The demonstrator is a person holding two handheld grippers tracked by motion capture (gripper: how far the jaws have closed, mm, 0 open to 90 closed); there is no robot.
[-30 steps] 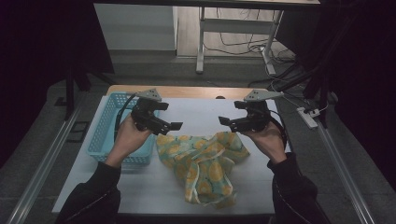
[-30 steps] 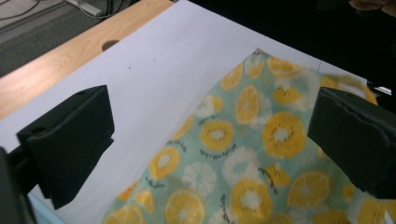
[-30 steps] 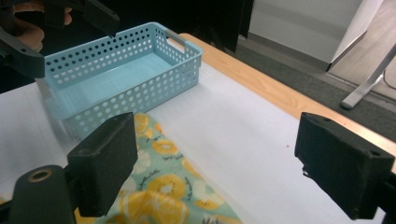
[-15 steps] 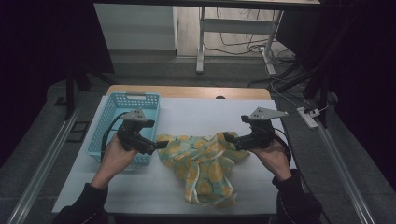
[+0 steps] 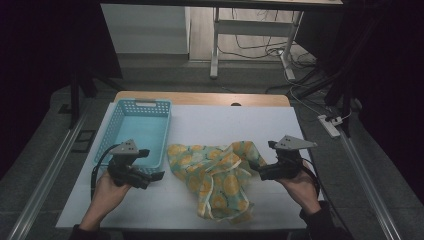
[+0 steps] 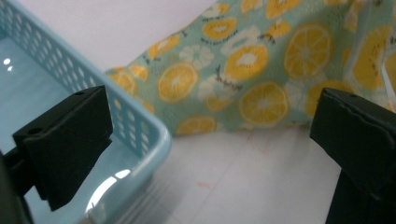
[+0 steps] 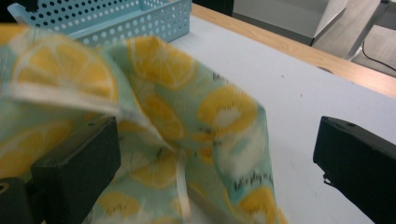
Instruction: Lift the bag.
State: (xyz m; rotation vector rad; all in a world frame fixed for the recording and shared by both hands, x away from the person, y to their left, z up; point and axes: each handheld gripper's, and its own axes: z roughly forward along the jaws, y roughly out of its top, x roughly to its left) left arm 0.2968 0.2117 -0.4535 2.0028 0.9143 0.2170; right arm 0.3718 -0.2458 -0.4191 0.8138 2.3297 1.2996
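a person's two hands work at a white table (image 5: 320,130), each holding a black two-jaw gripper; a crumpled cloth (image 5: 220,177) printed with orange slices on pale green lies near the middle of the table, spreading toward the person's edge; the left gripper (image 5: 152,176) sits low beside the near right corner of a light blue basket (image 5: 112,135), its jaws spread wide and holding nothing, pointed toward the cloth's left edge but apart from it; in the left gripper view the jaws frame that basket (image 6: 140,126) corner on one side and the cloth (image 6: 243,79) on the other, with bare table between the cloth's edge and the camera; the right gripper (image 5: 256,171) meets the cloth's right side, where the fabric rises in a raised fold; in the right gripper view its jaws stand wide apart with the cloth (image 7: 163,121) bunched up between them and against the left jaw (a thin white ribbon or hem (image 7: 65,98) runs across the fold), though they have not closed on it; the basket (image 7: 116,21) shows beyond the fabric, empty as far as its visible floor shows; a wooden strip (image 5: 200,97) runs along the table's far edge; cables lie on the floor beyond it.
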